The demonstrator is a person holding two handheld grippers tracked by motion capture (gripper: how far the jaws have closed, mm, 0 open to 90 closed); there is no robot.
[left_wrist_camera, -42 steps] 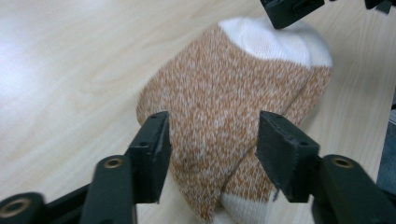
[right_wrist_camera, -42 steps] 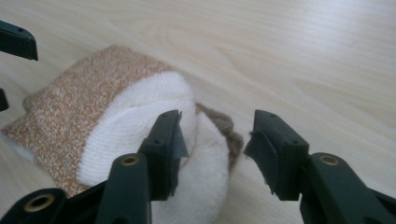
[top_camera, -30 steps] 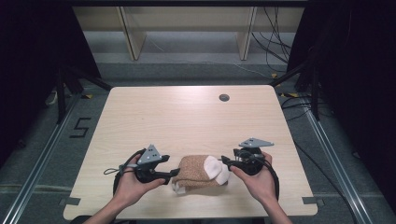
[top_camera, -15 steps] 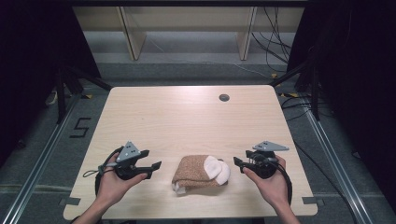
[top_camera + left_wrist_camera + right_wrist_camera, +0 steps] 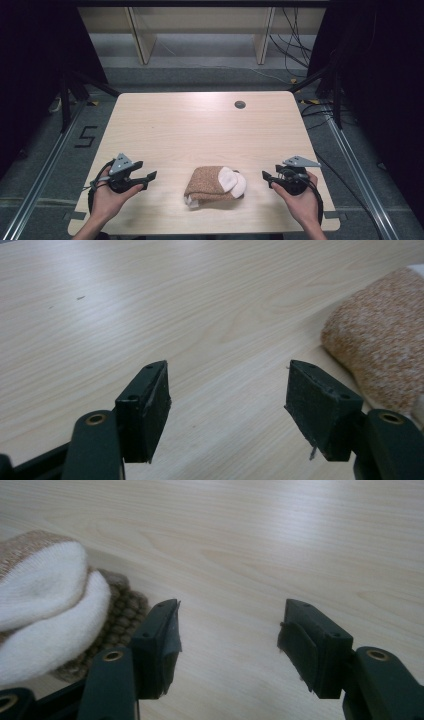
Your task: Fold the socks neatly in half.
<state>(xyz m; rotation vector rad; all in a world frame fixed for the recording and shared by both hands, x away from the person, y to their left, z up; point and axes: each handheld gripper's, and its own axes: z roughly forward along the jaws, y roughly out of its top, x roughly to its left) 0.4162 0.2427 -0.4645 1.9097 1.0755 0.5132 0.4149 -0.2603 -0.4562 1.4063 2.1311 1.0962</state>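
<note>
Both hands have drawn apart since a second ago, when the two claws met at the folded bundle of speckled brown knit socks with white toes (image 5: 215, 183); half a second ago they were already clear of it, and now they sit wider still. That bundle lies by itself near the front edge of the pale wooden desk (image 5: 200, 125), roughly midway between the hands, touched by neither.

At the left, the left claw (image 5: 148, 176) rests low over the desk in the person's left hand (image 5: 111, 196), its jaws spread wide with bare wood between them, as the left gripper view confirms; the brown knit edge of the socks (image 5: 380, 335) shows just beyond its right-hand jaw. At the right, the right claw (image 5: 266, 176) is held in the right hand (image 5: 300, 202), jaws likewise parted and empty, with the white toes (image 5: 45, 610) lying off to the side of its left-hand jaw in the right gripper view.

Judging by the tidy fold and the two claws pointing inward from either side, the socks appear to have been released deliberately and the hands pulled back to leave them undisturbed. A small dark round grommet (image 5: 240, 104) sits in the desk near its far edge, well apart from everything.
</note>
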